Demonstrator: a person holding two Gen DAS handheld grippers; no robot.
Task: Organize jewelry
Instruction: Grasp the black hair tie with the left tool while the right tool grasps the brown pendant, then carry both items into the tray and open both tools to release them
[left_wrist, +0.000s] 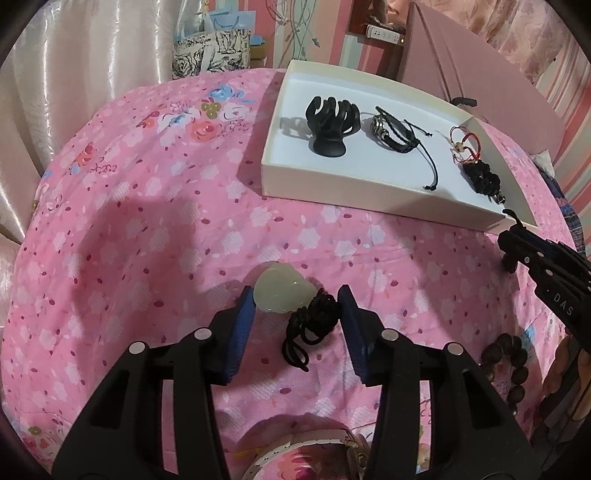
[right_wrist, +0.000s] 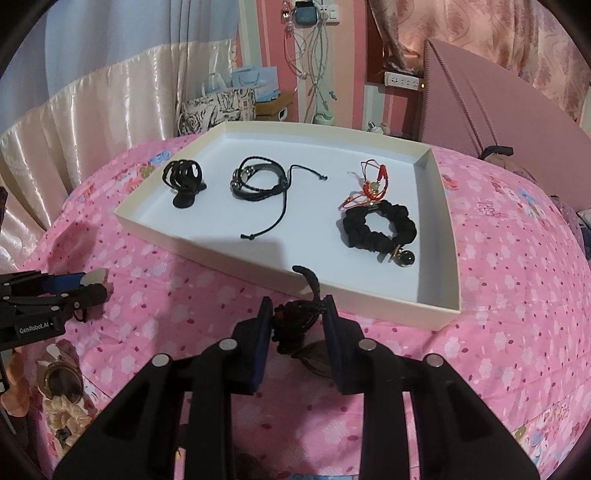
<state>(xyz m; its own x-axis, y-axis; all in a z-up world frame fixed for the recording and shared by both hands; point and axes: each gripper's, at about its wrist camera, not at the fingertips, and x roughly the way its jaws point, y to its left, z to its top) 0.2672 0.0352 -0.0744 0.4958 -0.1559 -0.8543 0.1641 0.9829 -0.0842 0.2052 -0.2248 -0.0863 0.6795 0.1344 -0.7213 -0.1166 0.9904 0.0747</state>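
Right gripper (right_wrist: 297, 314) angled down toward the near rim of the white tray (right_wrist: 441, 236), jaws clamped on a black knotted cord bundle (right_wrist: 295, 317), one cord end sticking up over the rim. Left gripper (left_wrist: 297, 306) tilted steeply down over the pink floral bedspread (left_wrist: 129, 221), jaws apart and straddling a pale jade pendant (left_wrist: 279, 293) on black cord (left_wrist: 314, 328); left pad just beside the stone, grip not closed. Inside the tray, left to right: black claw hair clip (right_wrist: 184, 181), black braided bracelet (right_wrist: 258, 177), red string charm (right_wrist: 371, 184), black scrunchie (right_wrist: 380, 225). Brown bead bracelet (left_wrist: 506, 365) lies on the bedspread right of the left gripper.
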